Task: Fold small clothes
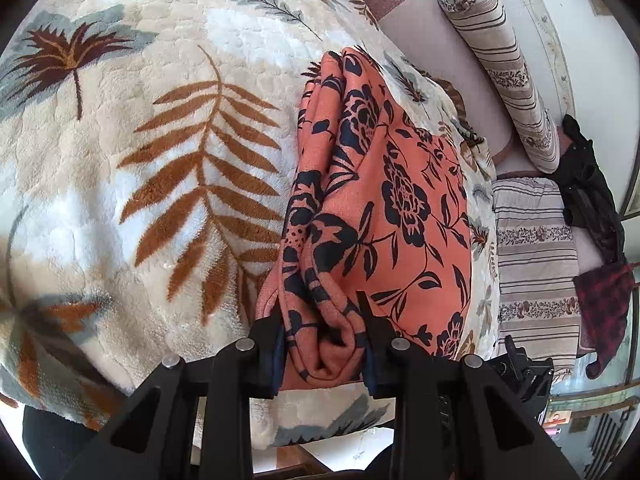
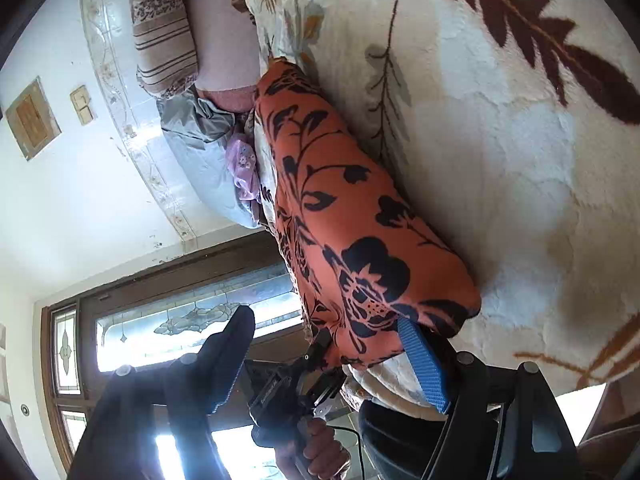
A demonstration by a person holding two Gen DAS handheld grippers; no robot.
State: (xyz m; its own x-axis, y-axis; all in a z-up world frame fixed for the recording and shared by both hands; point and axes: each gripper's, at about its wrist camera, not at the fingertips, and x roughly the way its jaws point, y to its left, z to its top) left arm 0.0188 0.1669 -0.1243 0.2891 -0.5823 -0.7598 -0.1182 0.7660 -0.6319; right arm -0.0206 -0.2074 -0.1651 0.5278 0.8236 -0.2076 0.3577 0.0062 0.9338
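The blanket (image 1: 132, 152) is a thick, plush fleece, cream with rust fern leaves, dark maroon fronds and grey-blue patches; its pile is quilted into small lumps. It covers the work surface and falls over the near edge.

The garment (image 1: 400, 200) lies on the right part of the blanket. It is a thin woven cloth, orange with a black flower-and-vine print, folded into a long narrow stack whose left edge shows several rounded layers.

The left gripper (image 1: 324, 356) points steeply down at the near end of the garment. Its two black fingers (image 1: 266, 354) stand narrow, with the bunched end folds pressed between them.

To the right of the blanket lie two striped cushions (image 1: 500, 80), beige with brown bands and floral strips, one a long roll. Dark clothing (image 1: 592, 184) lies beyond them.

In the right wrist view the camera is rolled, so the blanket stands on the right. The garment (image 2: 344, 216) appears as a padded, rounded bundle. The right gripper (image 2: 332, 344) points nearly level with its jaws wide: one finger carries a ribbed blue pad (image 2: 426, 364) at the bundle's end, against the blanket side, and the other finger is clear of the cloth. A hand (image 2: 320, 452) grips a black handle below.
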